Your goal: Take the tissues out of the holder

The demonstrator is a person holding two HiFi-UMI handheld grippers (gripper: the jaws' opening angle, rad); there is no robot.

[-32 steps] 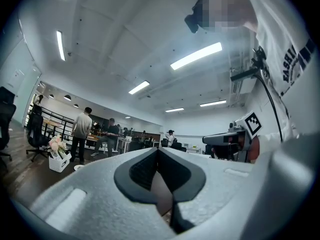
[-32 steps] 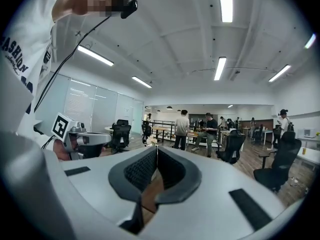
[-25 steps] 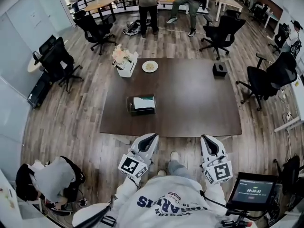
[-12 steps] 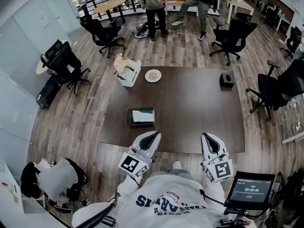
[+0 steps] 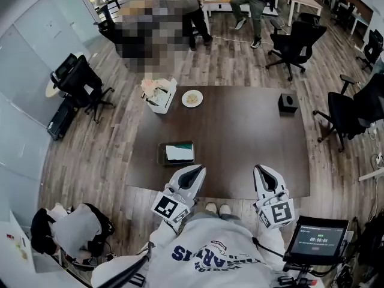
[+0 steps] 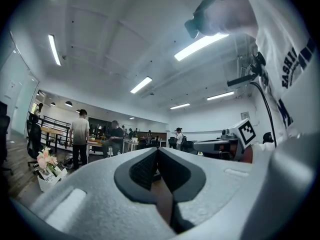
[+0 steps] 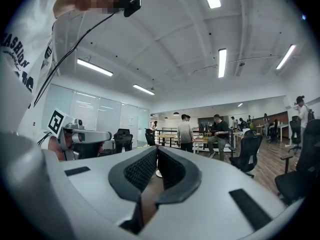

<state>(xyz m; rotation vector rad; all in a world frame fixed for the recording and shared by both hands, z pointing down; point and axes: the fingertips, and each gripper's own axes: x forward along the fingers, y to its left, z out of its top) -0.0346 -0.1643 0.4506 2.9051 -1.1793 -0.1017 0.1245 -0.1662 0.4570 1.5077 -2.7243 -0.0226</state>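
The tissue holder (image 5: 176, 153), a dark open box with white tissue on top, sits near the front left of the brown table (image 5: 240, 143). My left gripper (image 5: 195, 170) hangs over the table's near edge, just below and right of the holder, apart from it. In the left gripper view, the left gripper (image 6: 157, 151) is shut with nothing between its pads. My right gripper (image 5: 262, 170) is held level with it further right. The right gripper view shows the right gripper (image 7: 156, 152) shut and empty too. Neither gripper view shows the holder.
On the table's far side stand a white box of flowers (image 5: 159, 92), a small plate (image 5: 192, 98) and a black box (image 5: 288, 102). Office chairs (image 5: 294, 41) ring the table. A tablet screen (image 5: 318, 240) is at my lower right, a crouched person (image 5: 72, 230) at lower left.
The table has drawn nearer in the head view; both grippers now reach over its near edge. Their jaws stay shut and the holder has not moved.
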